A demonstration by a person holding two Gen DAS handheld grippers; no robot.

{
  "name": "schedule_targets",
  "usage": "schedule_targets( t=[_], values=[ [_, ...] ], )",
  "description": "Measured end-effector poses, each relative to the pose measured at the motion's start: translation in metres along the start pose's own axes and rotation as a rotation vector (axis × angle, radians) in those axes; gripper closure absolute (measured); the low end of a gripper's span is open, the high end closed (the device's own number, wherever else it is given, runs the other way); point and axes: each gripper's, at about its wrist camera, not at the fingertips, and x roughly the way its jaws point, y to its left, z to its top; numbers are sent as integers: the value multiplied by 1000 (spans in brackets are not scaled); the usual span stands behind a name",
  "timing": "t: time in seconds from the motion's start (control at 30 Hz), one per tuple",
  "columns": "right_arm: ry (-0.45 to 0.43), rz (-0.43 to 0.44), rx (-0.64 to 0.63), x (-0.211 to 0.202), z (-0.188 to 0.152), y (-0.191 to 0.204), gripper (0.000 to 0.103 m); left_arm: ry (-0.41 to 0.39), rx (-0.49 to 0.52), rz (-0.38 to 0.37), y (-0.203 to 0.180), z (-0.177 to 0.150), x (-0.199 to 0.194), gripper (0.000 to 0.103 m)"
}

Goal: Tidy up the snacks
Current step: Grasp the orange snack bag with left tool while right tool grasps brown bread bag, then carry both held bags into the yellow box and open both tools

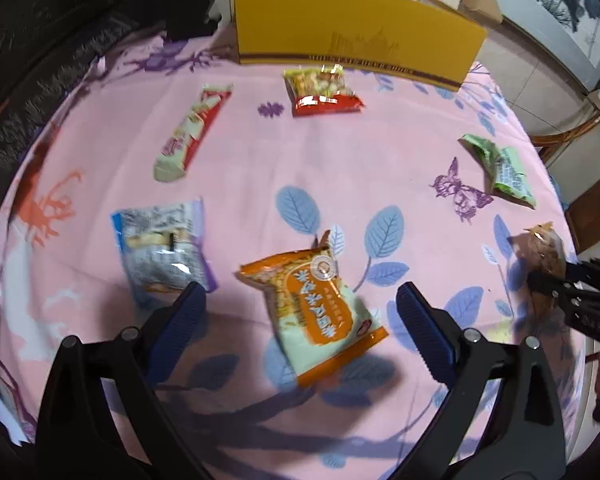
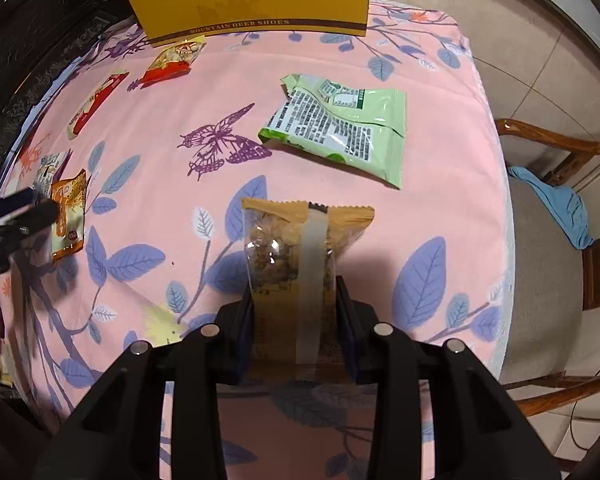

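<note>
My left gripper [image 1: 300,294] hangs open just above an orange and white snack packet [image 1: 320,312], one blue pad on each side, neither touching it. My right gripper [image 2: 294,298] is shut on a brown packet with a clear window [image 2: 300,240], its pads pressing the packet's two long sides on the tablecloth. In the left wrist view that packet [image 1: 540,240] shows at the right edge in the right gripper [image 1: 548,284]. A yellow shoe box [image 1: 352,28] stands upright at the table's far edge. The orange packet [image 2: 68,216] lies far left, beside the left gripper [image 2: 32,208].
Other packets lie spread over the pink leaf-print tablecloth [image 1: 340,152]: a green one [image 2: 340,124], a red one [image 1: 320,92] near the box, a long red and white one [image 1: 192,132], a blue and white one [image 1: 164,248]. A wooden chair [image 2: 560,144] with a blue cloth [image 2: 556,204] stands right of the table.
</note>
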Motion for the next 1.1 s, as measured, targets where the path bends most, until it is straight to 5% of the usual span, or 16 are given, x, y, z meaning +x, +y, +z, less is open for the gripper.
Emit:
schedule_targets(
  t=[0.27,0.43,0.6,1.1],
  values=[
    [8,1,14,1,1,-1,66,16,-7,27,-9,-5,25,10],
    [7,-3,24,1,1,-1,66,-2,-7,58,-5,-7,22,28],
    [13,-7,27,1,2,-1,66,-6,9,36,-2,-4,18,64],
    [-43,36,68,-13,7,1,67,-117,19,-42,-9,35,-25,68]
  ],
)
